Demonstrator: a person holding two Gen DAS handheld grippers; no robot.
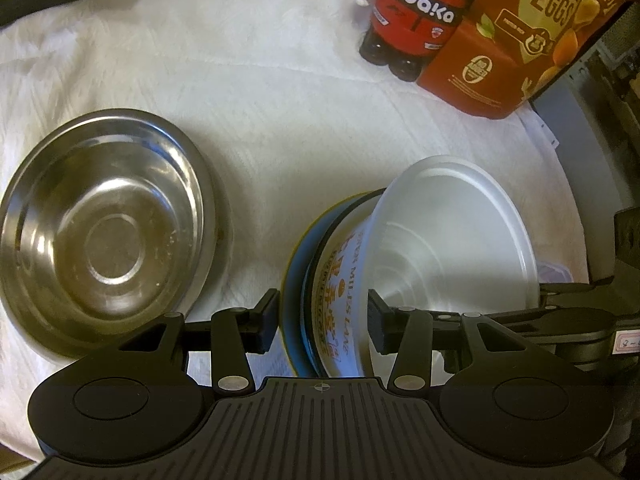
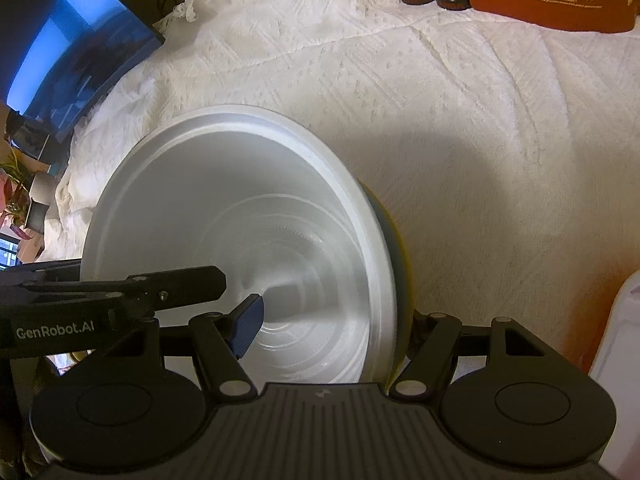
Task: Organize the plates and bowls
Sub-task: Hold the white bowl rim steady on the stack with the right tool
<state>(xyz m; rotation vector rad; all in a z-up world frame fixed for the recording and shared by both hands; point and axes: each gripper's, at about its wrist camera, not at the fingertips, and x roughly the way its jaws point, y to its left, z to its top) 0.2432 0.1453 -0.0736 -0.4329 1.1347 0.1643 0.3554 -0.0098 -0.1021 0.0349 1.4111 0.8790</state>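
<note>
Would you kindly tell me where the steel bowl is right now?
In the left wrist view the steel bowl sits upright on the white cloth at the left, apart from the white bowl.

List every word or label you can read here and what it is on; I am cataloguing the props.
"waka": toy figure
"QUAIL EGGS", partly cut off: brown box; its small print is too blurred to read
"MILLS LANE", amid further unclear print: white bowl
"GenRobot.AI": left gripper, seen in the right wrist view
Handwritten tag on the right gripper's arm: unreadable
</note>
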